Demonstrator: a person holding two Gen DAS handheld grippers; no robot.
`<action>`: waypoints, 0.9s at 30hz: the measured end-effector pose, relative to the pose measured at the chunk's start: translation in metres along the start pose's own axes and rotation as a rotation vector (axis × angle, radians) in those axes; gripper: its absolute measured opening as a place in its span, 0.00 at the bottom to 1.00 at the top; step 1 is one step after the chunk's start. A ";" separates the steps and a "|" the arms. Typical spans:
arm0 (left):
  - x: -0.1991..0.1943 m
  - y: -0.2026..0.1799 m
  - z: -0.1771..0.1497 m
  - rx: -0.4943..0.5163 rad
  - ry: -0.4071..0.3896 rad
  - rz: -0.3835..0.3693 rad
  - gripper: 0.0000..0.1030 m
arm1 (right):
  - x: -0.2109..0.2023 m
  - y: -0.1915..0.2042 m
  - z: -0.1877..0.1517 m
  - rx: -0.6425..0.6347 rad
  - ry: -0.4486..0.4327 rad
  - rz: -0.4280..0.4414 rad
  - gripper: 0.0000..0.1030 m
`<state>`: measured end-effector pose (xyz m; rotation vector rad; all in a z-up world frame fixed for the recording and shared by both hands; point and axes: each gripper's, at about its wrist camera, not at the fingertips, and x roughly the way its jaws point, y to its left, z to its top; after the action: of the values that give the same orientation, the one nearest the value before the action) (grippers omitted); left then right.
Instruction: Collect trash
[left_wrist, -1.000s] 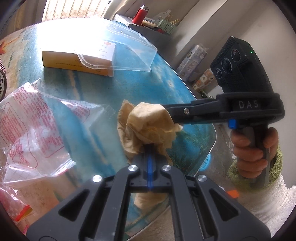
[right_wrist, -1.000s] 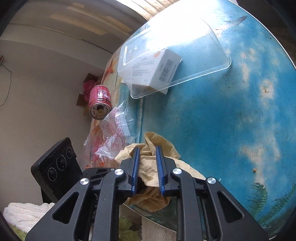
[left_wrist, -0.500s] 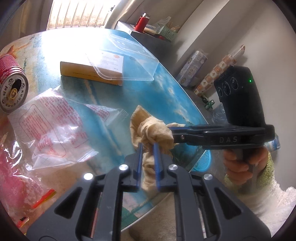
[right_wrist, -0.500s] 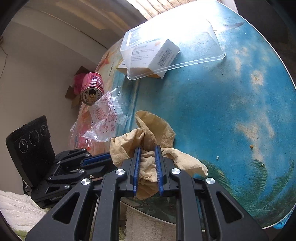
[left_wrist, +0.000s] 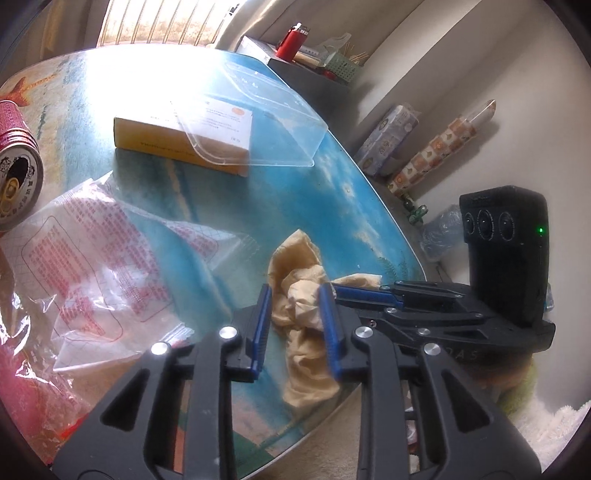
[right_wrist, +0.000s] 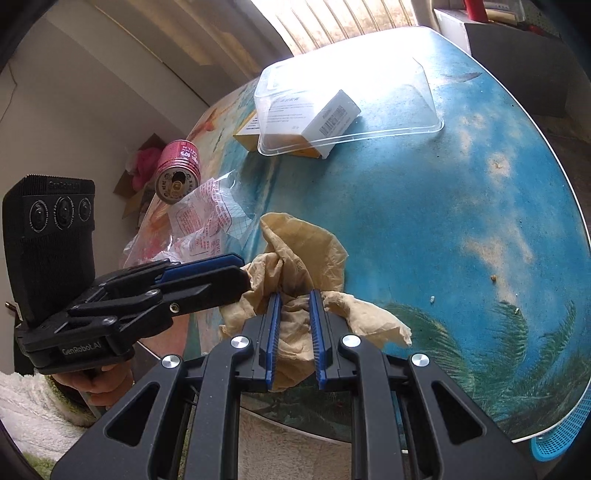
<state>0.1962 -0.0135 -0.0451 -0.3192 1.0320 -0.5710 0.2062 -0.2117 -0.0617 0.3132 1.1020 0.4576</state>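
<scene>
At the near edge of the surface (right_wrist: 461, 221) I have both sets of jaws part open around the crumpled tan paper (left_wrist: 303, 299), my left gripper (left_wrist: 295, 325) and right gripper (right_wrist: 295, 336) crossing, with bag (left_wrist: 92, 266), can (right_wrist: 177, 175) and box (left_wrist: 184, 136) beyond.

This is a lived-in room of a home. A round desk (right_wrist: 461, 206) printed with a blue beach scene of palms and starfish carries everyday litter: a red drink can (right_wrist: 178, 171), a clear plastic lid (right_wrist: 347, 96) over a small carton (left_wrist: 181, 142), and a printed plastic bag (left_wrist: 96, 258). Behind it a barred window (left_wrist: 162, 26) lets in daylight. A dark side cabinet (left_wrist: 314, 81) holds a red lighter (left_wrist: 293, 40) and a green basket (left_wrist: 341, 64). Patterned rolls (left_wrist: 443, 147) lean against the plain wall, and pale carpet (right_wrist: 291, 458) covers the floor.
</scene>
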 end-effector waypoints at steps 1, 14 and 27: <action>0.002 0.000 -0.001 -0.001 0.003 0.003 0.24 | 0.003 0.002 -0.001 0.005 -0.002 0.002 0.16; 0.010 -0.016 -0.013 0.124 0.018 0.145 0.25 | -0.053 -0.040 -0.024 0.241 -0.143 -0.051 0.18; 0.011 -0.015 -0.017 0.143 0.020 0.158 0.24 | -0.021 -0.010 -0.006 0.200 -0.108 0.084 0.18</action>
<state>0.1808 -0.0319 -0.0533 -0.1049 1.0198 -0.5031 0.1946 -0.2307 -0.0524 0.5556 1.0334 0.4005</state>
